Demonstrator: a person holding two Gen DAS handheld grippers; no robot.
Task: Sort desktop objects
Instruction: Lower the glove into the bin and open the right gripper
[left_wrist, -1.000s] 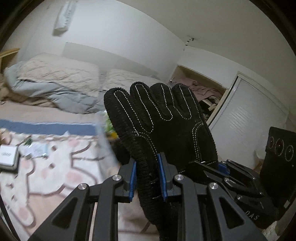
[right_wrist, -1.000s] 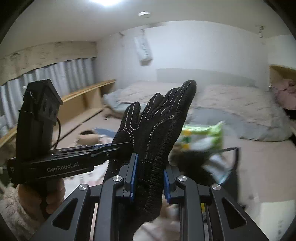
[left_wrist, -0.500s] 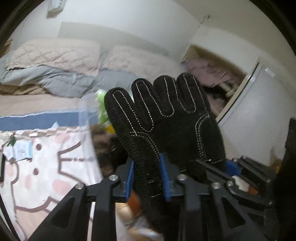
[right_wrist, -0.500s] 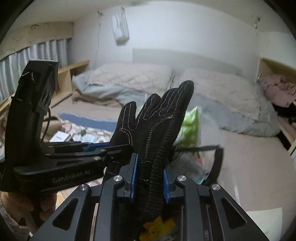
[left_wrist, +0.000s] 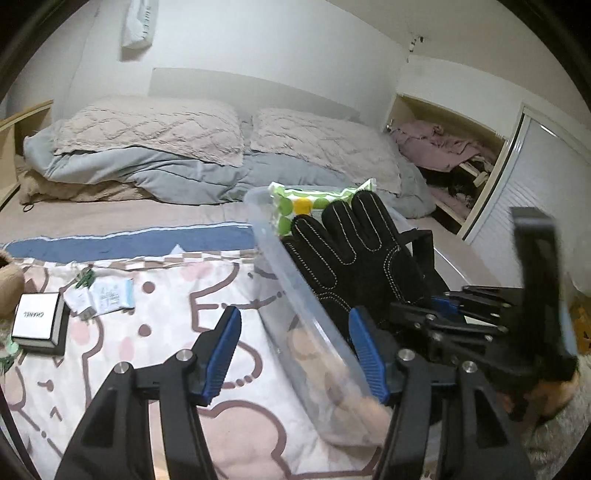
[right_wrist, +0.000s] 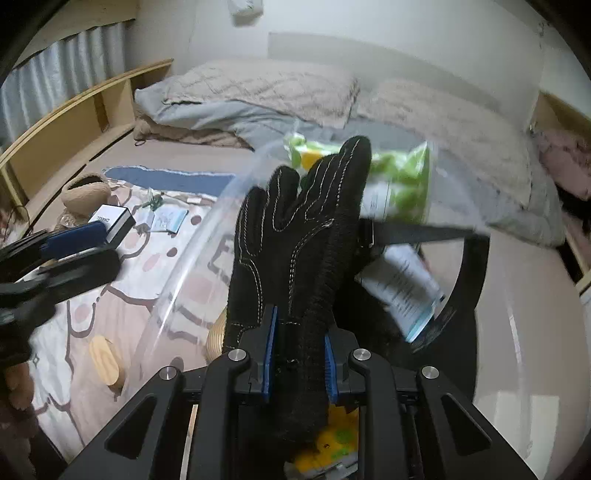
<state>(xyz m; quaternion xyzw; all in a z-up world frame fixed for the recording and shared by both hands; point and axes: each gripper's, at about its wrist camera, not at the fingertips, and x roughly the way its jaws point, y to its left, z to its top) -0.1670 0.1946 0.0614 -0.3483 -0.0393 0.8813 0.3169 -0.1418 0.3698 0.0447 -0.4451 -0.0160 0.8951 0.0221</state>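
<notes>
A black glove (right_wrist: 295, 236) with white stitching stands fingers-up in my right gripper (right_wrist: 299, 332), which is shut on its cuff. The glove (left_wrist: 354, 251) hangs over a clear plastic bin (left_wrist: 280, 266), with the right gripper (left_wrist: 443, 306) beside it in the left wrist view. My left gripper (left_wrist: 294, 323) has its jaws opening and holds nothing; only the bin's near wall shows through the gap. That left gripper (right_wrist: 62, 254) sits at the left edge of the right wrist view, apart from the glove. A green dotted packet (left_wrist: 317, 203) leans in the bin behind the glove.
The bin (right_wrist: 192, 251) rests on a cartoon-print blanket (left_wrist: 147, 332) on a bed. A white Chanel box (left_wrist: 37, 325), small packets (left_wrist: 107, 295) and a wooden oval piece (right_wrist: 105, 358) lie on the blanket. Pillows (left_wrist: 147, 129) lie behind, a wardrobe (left_wrist: 517, 177) at right.
My left gripper has let go of the glove and spread its jaws. Both grippers have come down and tilted toward the bed, and the glove now hangs over the bin.
</notes>
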